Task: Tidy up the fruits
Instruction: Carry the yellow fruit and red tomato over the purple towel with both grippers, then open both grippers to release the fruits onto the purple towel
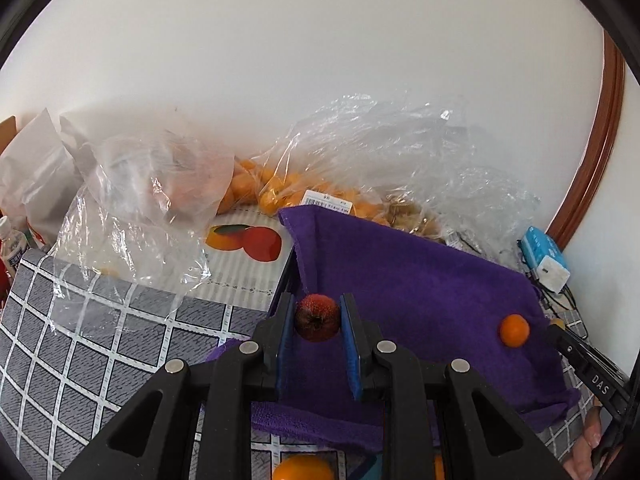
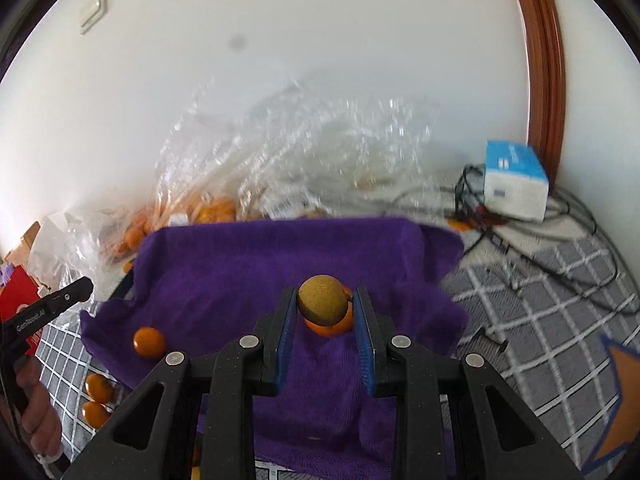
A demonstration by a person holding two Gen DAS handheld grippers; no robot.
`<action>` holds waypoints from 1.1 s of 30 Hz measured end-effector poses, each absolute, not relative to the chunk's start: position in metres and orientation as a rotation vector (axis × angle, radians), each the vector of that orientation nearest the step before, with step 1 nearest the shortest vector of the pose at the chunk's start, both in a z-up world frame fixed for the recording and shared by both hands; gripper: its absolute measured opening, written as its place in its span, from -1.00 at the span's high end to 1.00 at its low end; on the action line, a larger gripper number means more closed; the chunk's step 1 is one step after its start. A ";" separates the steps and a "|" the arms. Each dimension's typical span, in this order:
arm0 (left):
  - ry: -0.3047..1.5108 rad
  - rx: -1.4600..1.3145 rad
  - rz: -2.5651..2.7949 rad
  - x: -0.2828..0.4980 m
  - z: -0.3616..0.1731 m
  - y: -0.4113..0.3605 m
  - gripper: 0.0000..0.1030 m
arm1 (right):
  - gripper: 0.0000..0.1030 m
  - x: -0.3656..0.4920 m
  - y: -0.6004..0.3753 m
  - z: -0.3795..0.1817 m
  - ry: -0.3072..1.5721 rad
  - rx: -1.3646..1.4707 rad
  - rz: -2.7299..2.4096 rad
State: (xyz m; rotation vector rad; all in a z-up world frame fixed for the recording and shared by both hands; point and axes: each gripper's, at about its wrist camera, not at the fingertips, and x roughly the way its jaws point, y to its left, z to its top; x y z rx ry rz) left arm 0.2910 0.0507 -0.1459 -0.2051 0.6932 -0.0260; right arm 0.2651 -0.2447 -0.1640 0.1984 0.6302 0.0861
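My left gripper [image 1: 317,314] is shut on a small dark red fruit [image 1: 317,317], held above the purple towel [image 1: 420,280]. A small orange [image 1: 514,330] lies on the towel to its right. My right gripper [image 2: 324,306] is shut on a brown-green kiwi [image 2: 322,305] over the same purple towel [image 2: 240,268]. Directly behind the kiwi an orange [image 2: 330,325] rests on the towel. Another small orange [image 2: 149,342] lies at the towel's left side. The left gripper's tip [image 2: 76,290] shows at the left edge of the right wrist view.
Clear plastic bags [image 1: 360,148] holding several oranges [image 1: 276,194] lie against the white wall. A blue and white box [image 2: 516,182] with black cables [image 2: 500,236] sits right. Two oranges [image 2: 98,398] lie on the grey checked tablecloth [image 2: 560,312]. A bottle [image 1: 10,242] stands far left.
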 end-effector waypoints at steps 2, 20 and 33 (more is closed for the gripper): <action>0.703 -0.198 -0.020 0.295 -0.154 0.052 0.58 | 0.45 0.264 -0.242 -0.171 0.644 0.159 0.093; 0.802 -0.177 -0.072 0.304 -0.176 0.046 0.58 | 0.45 0.275 -0.232 -0.198 0.731 0.092 0.060; 0.807 -0.172 -0.073 0.304 -0.174 0.043 0.42 | -0.08 0.270 -0.228 -0.195 0.709 0.055 0.031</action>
